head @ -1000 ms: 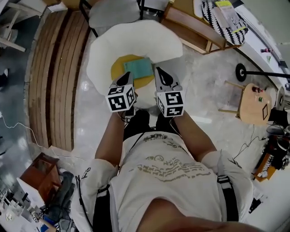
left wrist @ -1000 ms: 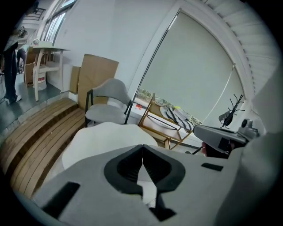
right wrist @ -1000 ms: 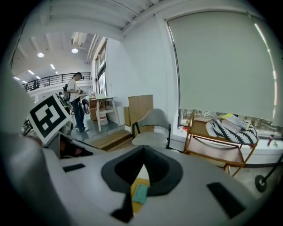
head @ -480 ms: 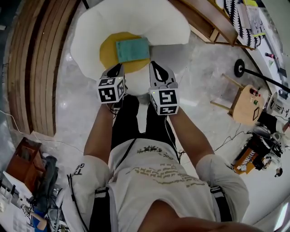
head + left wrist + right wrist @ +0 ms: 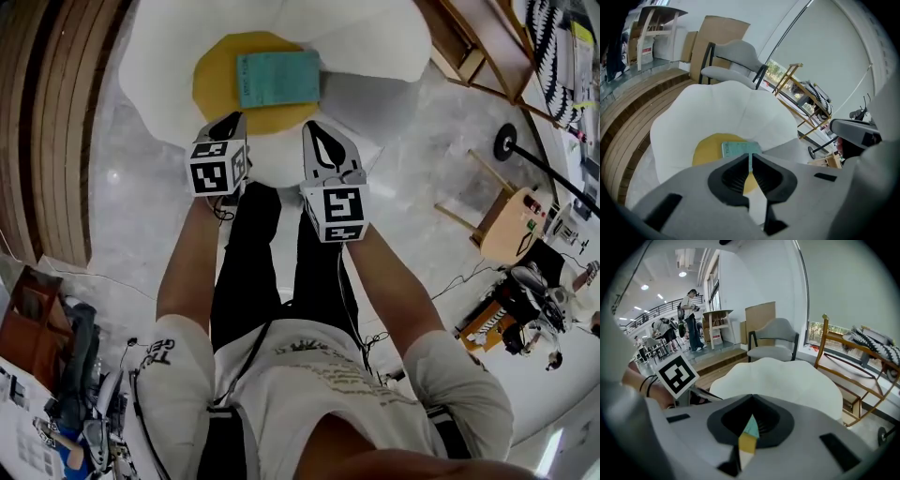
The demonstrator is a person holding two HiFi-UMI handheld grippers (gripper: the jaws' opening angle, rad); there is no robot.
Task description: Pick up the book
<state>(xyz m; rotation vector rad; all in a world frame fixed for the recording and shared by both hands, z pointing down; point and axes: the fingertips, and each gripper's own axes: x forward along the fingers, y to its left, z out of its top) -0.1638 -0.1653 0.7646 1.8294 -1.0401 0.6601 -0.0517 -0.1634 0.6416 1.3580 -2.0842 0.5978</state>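
Observation:
A teal book lies flat on the yellow round centre of a white egg-shaped cushion. My left gripper hangs just short of the book's near left corner, jaws shut and empty. My right gripper is beside it, short of the book's near right corner, also shut with nothing held. In the left gripper view the book sits right past the closed left gripper. In the right gripper view only a sliver of teal and yellow shows through the slit below the closed right gripper.
Wooden steps run along the left. A wooden rack, a black stand base and a small wooden stool are at the right. A grey chair stands behind the cushion. People stand far off.
Both grippers have come down toward the cushion, still shut. The book has stayed in place on the yellow disc and now shows larger, as the head has come lower too.

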